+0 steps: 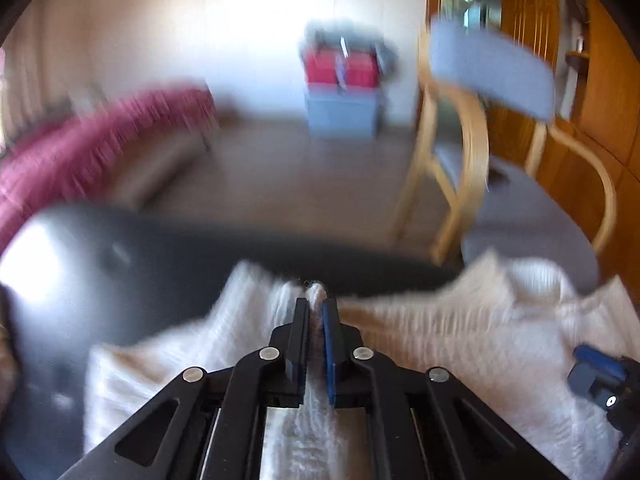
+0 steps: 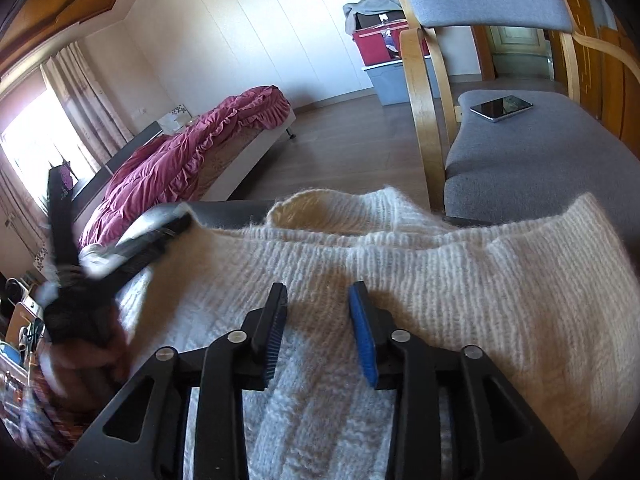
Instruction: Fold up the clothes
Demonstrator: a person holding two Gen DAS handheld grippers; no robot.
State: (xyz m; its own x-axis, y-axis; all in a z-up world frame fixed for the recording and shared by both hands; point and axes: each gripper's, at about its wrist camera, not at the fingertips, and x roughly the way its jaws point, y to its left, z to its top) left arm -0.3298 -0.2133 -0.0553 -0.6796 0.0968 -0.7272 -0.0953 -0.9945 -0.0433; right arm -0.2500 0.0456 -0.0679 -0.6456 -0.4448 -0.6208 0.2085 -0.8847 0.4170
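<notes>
A cream knitted sweater (image 2: 420,280) lies spread on a dark table (image 1: 120,280), its neckline toward the far edge. My left gripper (image 1: 315,304) is shut on a pinched fold of the sweater (image 1: 420,332) near the far edge; the view is motion-blurred. It shows blurred at the sweater's left side in the right wrist view (image 2: 176,226). My right gripper (image 2: 318,296) is open just above the sweater's middle, with nothing between its pads. Its tip shows at the lower right of the left wrist view (image 1: 592,372).
A wooden armchair with grey cushions (image 2: 520,160) stands just past the table's far right edge, with a phone (image 2: 502,107) on its seat. A bed with a magenta quilt (image 2: 192,152) is at the far left. Stacked storage boxes (image 2: 384,56) stand by the wall.
</notes>
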